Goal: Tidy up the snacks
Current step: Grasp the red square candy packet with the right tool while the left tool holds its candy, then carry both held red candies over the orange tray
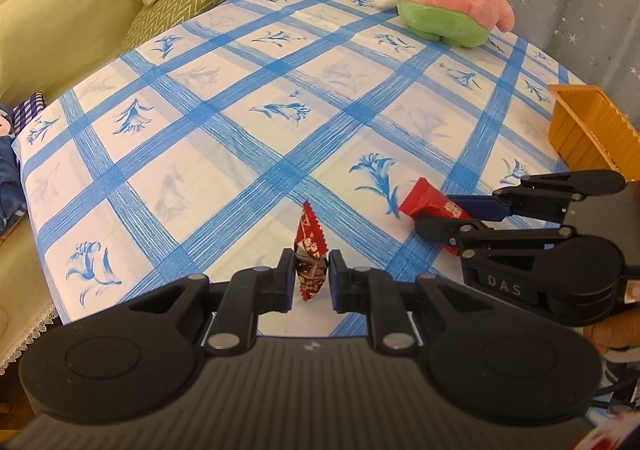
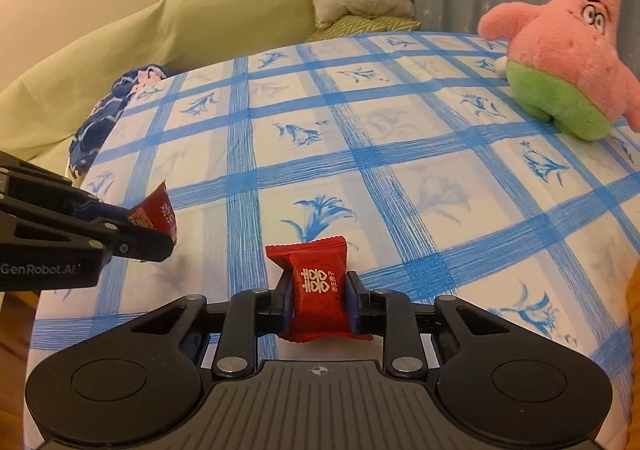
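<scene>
red crinkly foil snack packet [image 2: 319, 286]: light, soft, slippery; hold mid-body | pinched in right gripper [image 2: 319, 302] above blue-checked tablecloth [image 2: 400, 153] | left gripper [image 1: 309, 280] clamps second red-patterned sachet [image 1: 309, 250] edge-on | orange ribbed plastic bin [image 1: 588, 125] near right

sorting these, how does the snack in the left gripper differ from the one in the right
The left snack is seen edge-on, narrow, with dark patterned print; the right snack faces flat, wider, plain red with white characters. Both are red sealed packets, each clamped in its gripper, left gripper and right gripper, above the tablecloth.
</scene>
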Tool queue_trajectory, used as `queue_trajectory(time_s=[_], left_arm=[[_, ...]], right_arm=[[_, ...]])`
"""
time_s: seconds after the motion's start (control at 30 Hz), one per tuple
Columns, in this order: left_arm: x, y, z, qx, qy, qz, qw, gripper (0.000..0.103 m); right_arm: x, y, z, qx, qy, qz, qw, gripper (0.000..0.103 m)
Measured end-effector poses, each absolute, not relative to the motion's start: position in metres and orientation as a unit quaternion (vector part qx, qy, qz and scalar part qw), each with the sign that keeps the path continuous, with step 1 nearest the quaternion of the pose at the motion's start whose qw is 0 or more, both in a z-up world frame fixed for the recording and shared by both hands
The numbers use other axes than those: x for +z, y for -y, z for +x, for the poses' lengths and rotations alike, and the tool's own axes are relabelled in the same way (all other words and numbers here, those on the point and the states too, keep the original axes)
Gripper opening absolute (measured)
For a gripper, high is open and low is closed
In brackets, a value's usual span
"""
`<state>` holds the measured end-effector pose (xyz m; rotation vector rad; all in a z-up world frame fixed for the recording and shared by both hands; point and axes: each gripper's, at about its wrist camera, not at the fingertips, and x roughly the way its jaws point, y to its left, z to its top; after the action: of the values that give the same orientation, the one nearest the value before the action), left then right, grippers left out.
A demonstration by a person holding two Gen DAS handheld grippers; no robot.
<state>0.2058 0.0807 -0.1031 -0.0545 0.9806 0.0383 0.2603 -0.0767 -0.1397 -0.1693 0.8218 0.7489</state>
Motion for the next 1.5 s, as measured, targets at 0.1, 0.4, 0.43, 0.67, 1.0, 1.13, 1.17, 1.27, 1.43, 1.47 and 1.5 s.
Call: queue_trajectory(time_s=[0.1,0.4,0.43,0.67,1.0,1.13,1.17,1.27,1.43,1.47,1.5], left_arm=[[-0.099,-0.076,0.202,0.015,-0.470,-0.027,0.882,0.017],[-0.076,-0.053,0.188,-0.004,-0.460,-0.025,0.887,0.017],[-0.073,-0.049,0.186,-0.007,-0.458,-0.023,0.888,0.017],[-0.051,-0.018,0.166,-0.035,-0.441,-0.016,0.897,0.017],[-0.032,0.050,0.141,-0.094,-0.426,-0.002,0.900,0.017],[-0.029,0.085,0.138,-0.119,-0.423,0.008,0.898,0.017],[-0.028,0.094,0.138,-0.125,-0.422,0.010,0.898,0.017],[-0.025,0.120,0.138,-0.141,-0.418,0.016,0.897,0.017],[-0.022,0.161,0.141,-0.158,-0.414,0.026,0.896,0.017],[-0.021,0.169,0.143,-0.159,-0.413,0.026,0.896,0.017],[-0.021,0.175,0.144,-0.160,-0.413,0.026,0.896,0.017]], right_arm=[[-0.132,0.083,0.254,0.349,-0.388,-0.069,0.850,0.026],[-0.098,0.114,0.223,0.330,-0.377,-0.024,0.865,0.026],[-0.094,0.119,0.219,0.327,-0.375,-0.018,0.867,0.026],[-0.073,0.158,0.189,0.303,-0.365,0.018,0.880,0.026],[-0.048,0.235,0.150,0.249,-0.348,0.056,0.902,0.026],[-0.042,0.271,0.140,0.224,-0.341,0.063,0.911,0.026],[-0.041,0.280,0.138,0.217,-0.339,0.063,0.913,0.026],[-0.039,0.309,0.134,0.198,-0.337,0.068,0.918,0.026],[-0.038,0.353,0.131,0.172,-0.333,0.078,0.924,0.026],[-0.038,0.361,0.132,0.168,-0.332,0.080,0.925,0.026],[-0.038,0.368,0.132,0.165,-0.331,0.081,0.925,0.026]])
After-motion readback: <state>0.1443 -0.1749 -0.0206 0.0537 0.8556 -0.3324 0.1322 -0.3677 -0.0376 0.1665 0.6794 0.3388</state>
